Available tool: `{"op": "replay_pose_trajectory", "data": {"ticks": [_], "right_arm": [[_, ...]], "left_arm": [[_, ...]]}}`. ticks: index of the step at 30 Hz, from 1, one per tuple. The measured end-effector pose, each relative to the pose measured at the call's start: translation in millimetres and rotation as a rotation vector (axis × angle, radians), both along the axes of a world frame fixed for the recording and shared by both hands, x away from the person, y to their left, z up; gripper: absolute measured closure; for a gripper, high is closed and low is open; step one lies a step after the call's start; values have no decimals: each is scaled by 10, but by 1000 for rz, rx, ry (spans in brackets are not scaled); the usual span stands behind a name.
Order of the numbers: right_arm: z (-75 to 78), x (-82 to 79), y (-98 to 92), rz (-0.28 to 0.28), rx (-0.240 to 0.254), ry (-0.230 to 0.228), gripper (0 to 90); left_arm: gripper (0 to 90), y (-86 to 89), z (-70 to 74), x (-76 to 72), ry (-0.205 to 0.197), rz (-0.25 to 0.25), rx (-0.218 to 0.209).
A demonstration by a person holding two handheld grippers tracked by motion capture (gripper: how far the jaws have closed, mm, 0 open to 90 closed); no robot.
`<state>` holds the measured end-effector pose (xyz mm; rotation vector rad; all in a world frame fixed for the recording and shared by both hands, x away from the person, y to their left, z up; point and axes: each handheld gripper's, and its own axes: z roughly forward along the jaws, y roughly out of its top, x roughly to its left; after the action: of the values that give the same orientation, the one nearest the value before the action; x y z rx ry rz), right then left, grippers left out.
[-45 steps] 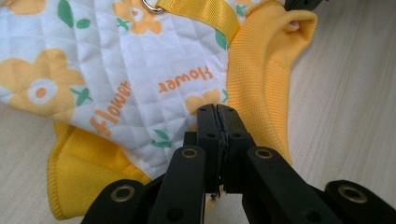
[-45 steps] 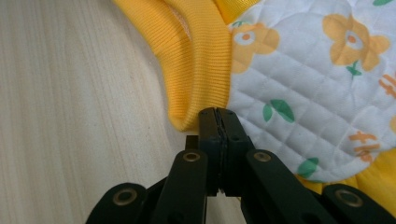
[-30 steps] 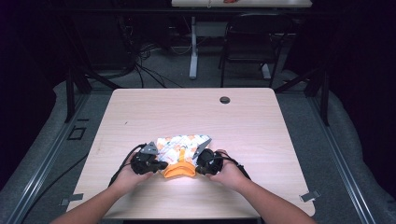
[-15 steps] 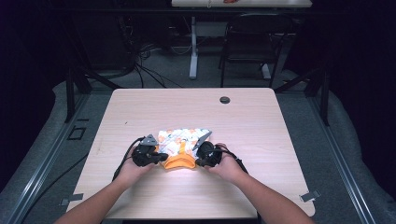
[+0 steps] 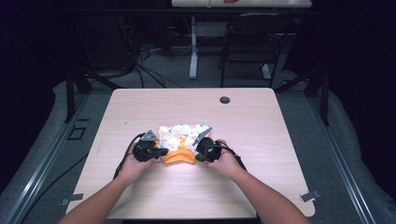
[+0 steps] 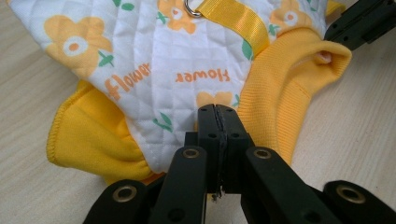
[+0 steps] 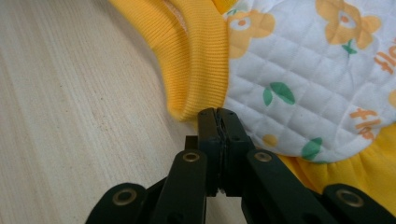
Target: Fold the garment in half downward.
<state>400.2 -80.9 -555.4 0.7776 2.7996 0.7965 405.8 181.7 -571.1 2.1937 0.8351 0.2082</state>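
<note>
A small quilted garment (image 5: 182,134), white with orange flowers and yellow ribbed trim, lies flat near the table's middle. Its yellow collar (image 5: 178,157) faces the person. My left gripper (image 5: 161,153) pinches the garment's near left side; in the left gripper view the jaws (image 6: 217,109) are pressed together over the quilted hem (image 6: 187,84), between two yellow cuffs. My right gripper (image 5: 198,151) holds the near right side; in the right gripper view its tips (image 7: 217,112) meet where the ribbed collar (image 7: 198,60) joins the quilted body (image 7: 299,79). The right gripper (image 6: 364,21) also appears top right in the left gripper view.
The wooden table (image 5: 271,126) has a black round grommet (image 5: 225,99) near its far edge. A dark chair (image 5: 247,42) and a white table leg (image 5: 193,51) stand beyond it, with cables on the floor (image 5: 149,70). Bare tabletop lies all around the garment.
Both hands have moved a little away from the person, carrying the garment's near edge with them. The garment now lies flatter and more squared.
</note>
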Motion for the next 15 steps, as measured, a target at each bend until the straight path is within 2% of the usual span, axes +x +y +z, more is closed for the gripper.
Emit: {"op": "replay_pose_trajectory", "data": {"ticks": [7, 15], "right_arm": [[16, -8, -3, 5, -9, 0, 885], [110, -46, -52, -2, 21, -10, 880]], "left_arm": [[890, -2, 16, -15, -4, 3, 5], [868, 53, 106, -55, -6, 5, -12]]}}
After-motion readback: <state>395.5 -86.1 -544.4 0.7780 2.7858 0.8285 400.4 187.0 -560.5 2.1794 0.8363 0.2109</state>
